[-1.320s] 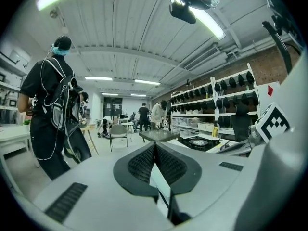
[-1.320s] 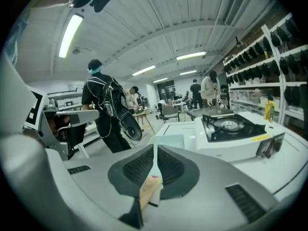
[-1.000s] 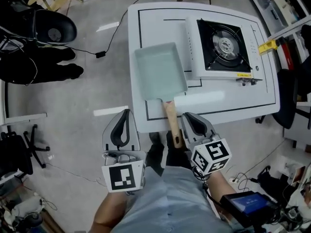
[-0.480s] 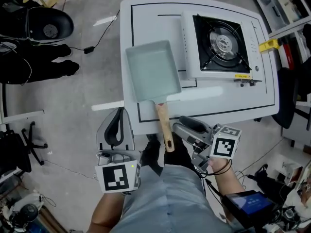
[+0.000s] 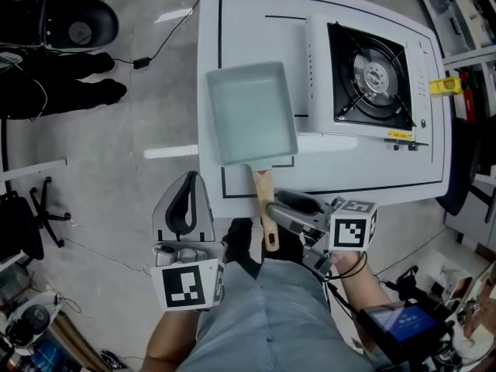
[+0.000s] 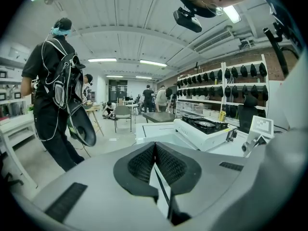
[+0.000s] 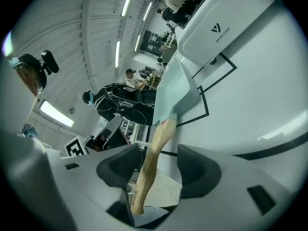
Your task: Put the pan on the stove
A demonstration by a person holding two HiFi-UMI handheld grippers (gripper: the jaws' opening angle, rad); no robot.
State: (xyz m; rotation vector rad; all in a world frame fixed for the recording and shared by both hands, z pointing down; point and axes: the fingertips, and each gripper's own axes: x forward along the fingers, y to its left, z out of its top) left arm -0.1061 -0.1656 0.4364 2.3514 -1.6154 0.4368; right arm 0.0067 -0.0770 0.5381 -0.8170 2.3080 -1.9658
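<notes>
Right gripper (image 5: 277, 205) on its side, jaws just opening, pan handle (image 5: 263, 186) between

A grey concrete floor (image 5: 116, 169) spreads left of the white rectangular table (image 5: 248, 37), with a black office chair (image 5: 77, 25) and a small black power adapter (image 5: 141, 63) at far left. Long ceiling strip lights (image 6: 154, 63) glow, and white wall shelves (image 6: 221, 88) line the right.

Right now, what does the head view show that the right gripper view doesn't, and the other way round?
Head view only: the burner from above, the pan's whole inside, and the left tongs beside the table. Right gripper view only: the wooden handle standing between the parted jaws of the right tongs, which have just been opening, and the ceiling lights. Both: pan, handle, white stove, table.
</notes>
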